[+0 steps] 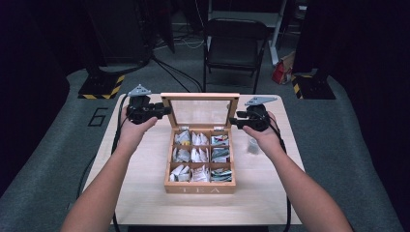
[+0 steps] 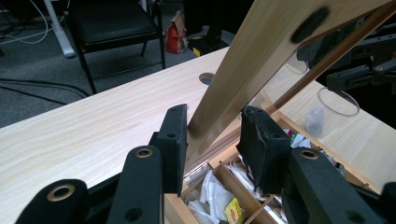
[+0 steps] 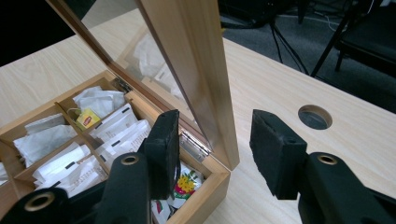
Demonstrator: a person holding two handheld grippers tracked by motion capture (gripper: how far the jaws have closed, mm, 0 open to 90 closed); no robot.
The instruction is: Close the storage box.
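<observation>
Both my grippers flank the lid (image 1: 200, 97), upright over the tea box (image 1: 199, 186) mid-bench. Left gripper (image 2: 212, 140) is clamped on the lid's edge; right gripper (image 3: 215, 154) stands apart around the other edge, not touching. One-sided grip could twist the hinges.

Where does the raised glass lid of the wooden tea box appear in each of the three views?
High view: the lid stands upright at centre, behind the compartments, between the two tools.
Left gripper view: the lid slants from the upper right down to the centre, between that tool's jaws.
Right gripper view: the lid rises from the top centre down to the box corner, between that tool's jaws.
Shared landmark: the tea bags in the compartments.
</observation>
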